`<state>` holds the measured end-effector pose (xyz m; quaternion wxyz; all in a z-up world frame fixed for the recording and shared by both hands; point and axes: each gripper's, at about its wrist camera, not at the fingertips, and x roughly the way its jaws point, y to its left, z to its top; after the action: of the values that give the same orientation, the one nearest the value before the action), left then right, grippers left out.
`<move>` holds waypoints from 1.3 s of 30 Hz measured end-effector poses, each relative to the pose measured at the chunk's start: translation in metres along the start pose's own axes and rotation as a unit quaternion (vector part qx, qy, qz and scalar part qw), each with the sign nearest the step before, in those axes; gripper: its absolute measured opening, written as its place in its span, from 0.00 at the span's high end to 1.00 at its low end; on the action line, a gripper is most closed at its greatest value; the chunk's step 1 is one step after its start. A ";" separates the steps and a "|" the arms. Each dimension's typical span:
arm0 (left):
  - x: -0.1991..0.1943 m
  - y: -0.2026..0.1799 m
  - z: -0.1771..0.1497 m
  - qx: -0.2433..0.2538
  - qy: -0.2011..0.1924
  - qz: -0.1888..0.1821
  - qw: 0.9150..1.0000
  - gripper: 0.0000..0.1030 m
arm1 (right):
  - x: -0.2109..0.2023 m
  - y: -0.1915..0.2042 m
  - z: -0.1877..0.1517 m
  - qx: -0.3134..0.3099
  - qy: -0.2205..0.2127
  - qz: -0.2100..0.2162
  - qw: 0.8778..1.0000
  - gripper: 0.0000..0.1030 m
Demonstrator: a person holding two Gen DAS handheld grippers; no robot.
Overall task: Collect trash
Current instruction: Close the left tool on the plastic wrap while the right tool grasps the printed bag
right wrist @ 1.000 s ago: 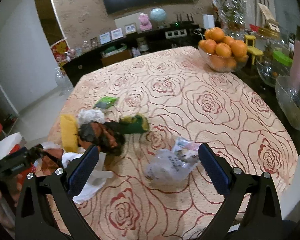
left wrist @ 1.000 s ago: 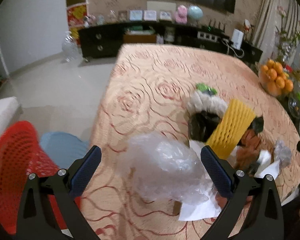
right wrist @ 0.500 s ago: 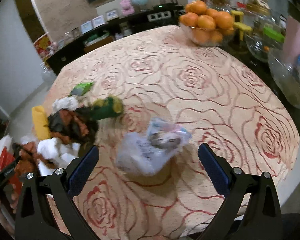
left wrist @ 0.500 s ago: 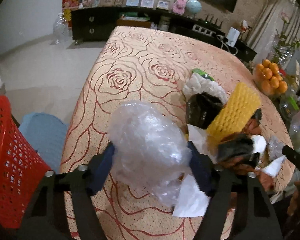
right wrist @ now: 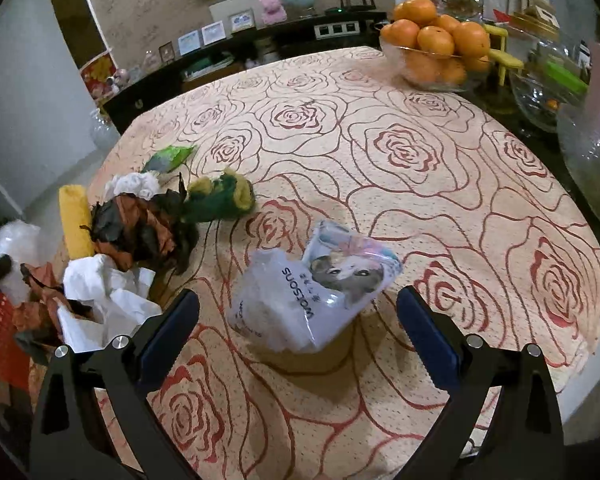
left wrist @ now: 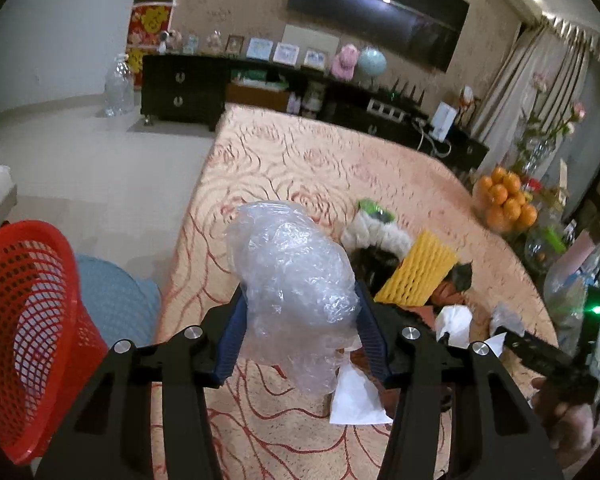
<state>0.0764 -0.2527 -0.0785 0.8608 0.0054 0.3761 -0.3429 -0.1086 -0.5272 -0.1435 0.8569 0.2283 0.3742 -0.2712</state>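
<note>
- My left gripper (left wrist: 298, 334) has just closed, clamped on crumpled clear plastic (left wrist: 292, 280): light, squashy, slippery; grip mid-bulk.
- Right gripper (right wrist: 298, 334) apart, closing slightly around printed bag (right wrist: 312, 292), untouched.

Table cloth (right wrist: 420, 168) peach with dark red rose outlines. Plastic wad (left wrist: 292, 280) clear, whitish. Basket (left wrist: 32, 320) red mesh. Foam sleeve (left wrist: 418, 270) yellow, honeycomb texture. Bag (right wrist: 312, 300) white, dark print, grey-pink animal picture. Oranges (right wrist: 436, 36) orange. Tissue (right wrist: 104, 300) white. Tool pads (right wrist: 428, 336) dark blue, arms black.
</note>
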 end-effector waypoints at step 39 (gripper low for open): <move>-0.050 0.027 0.008 -0.014 -0.062 0.021 0.998 0.53 | -0.006 0.000 0.004 -0.026 -0.052 -0.042 0.997 0.17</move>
<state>0.0734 -0.2044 -0.0471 0.8894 -0.0199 0.3262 -0.3196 -0.1095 -0.5280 -0.1365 0.8686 0.1760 0.3454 -0.3086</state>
